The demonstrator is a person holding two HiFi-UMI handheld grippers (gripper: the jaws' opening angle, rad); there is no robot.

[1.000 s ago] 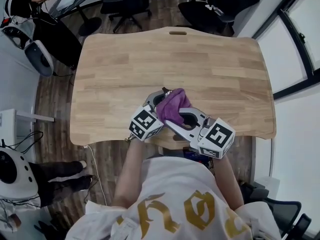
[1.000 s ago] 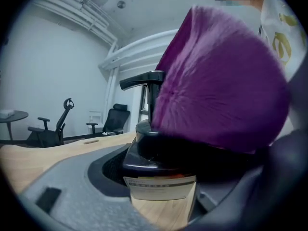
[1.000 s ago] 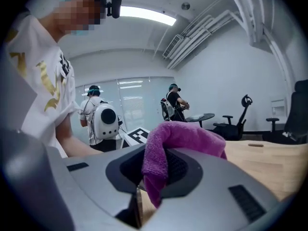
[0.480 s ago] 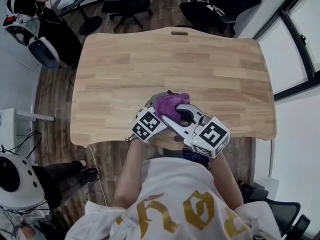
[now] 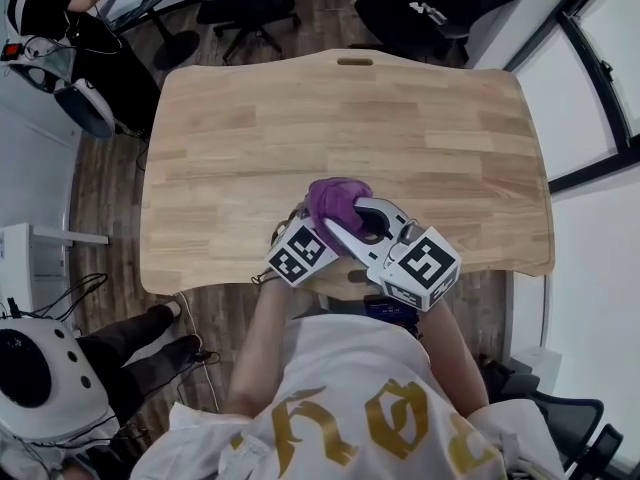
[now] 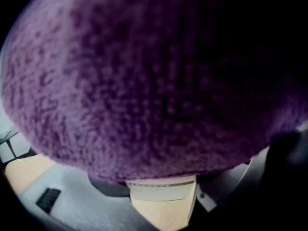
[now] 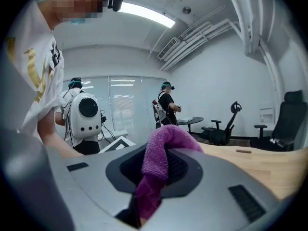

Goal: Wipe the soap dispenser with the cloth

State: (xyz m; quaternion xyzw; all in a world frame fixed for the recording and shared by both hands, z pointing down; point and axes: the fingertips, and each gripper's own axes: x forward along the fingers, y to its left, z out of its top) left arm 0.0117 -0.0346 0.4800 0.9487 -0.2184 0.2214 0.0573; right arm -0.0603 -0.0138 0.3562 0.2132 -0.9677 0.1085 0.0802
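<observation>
A purple cloth point(image 5: 335, 203) is bunched over the spot where both grippers meet, near the table's front edge. My right gripper point(image 5: 347, 220) is shut on the cloth point(image 7: 161, 150), which bulges up between its jaws. My left gripper point(image 5: 312, 226) comes in from the left, its jaw tips hidden under the cloth. In the left gripper view the cloth point(image 6: 144, 81) fills nearly everything. Below it, a white labelled piece of the soap dispenser point(image 6: 161, 190) sits pinched between the left jaws. The dispenser is hidden in the head view.
The wooden table point(image 5: 400, 118) stretches bare beyond the grippers. Black office chairs point(image 5: 250, 8) stand past its far edge. People wearing white backpacks point(image 7: 89, 112) stand off to the left. A window wall point(image 5: 600, 78) runs along the right.
The cloth has slid a little left and further over the left gripper's jaws. Both grippers have drawn slightly closer together and stay near the front edge.
</observation>
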